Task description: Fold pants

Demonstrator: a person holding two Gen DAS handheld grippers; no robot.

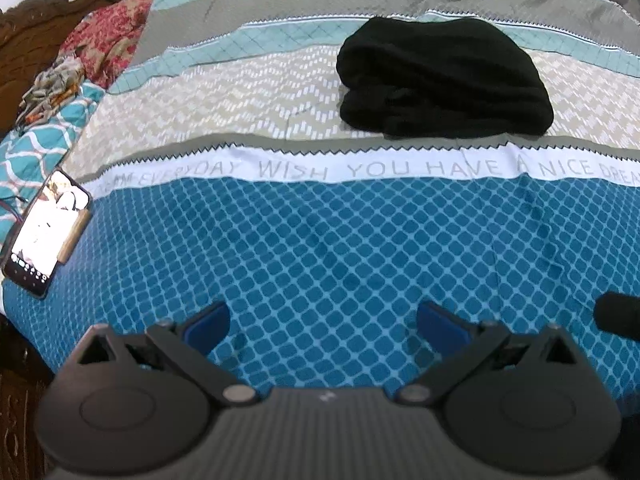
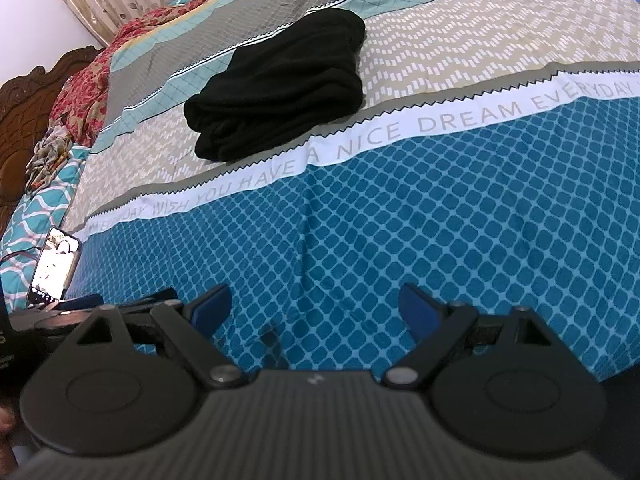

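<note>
Already the black pants (image 1: 442, 80) look folded into a small pile far up the bed (image 1: 360, 240). Left gripper (image 1: 323, 326) and right gripper (image 2: 316, 314) hang released, empty, near the edge; probably nothing remains.

Printed band (image 1: 360, 168) text runs off both edges; phone (image 1: 44, 236) screen content is glared; headboard (image 2: 24, 92) is cropped.
</note>
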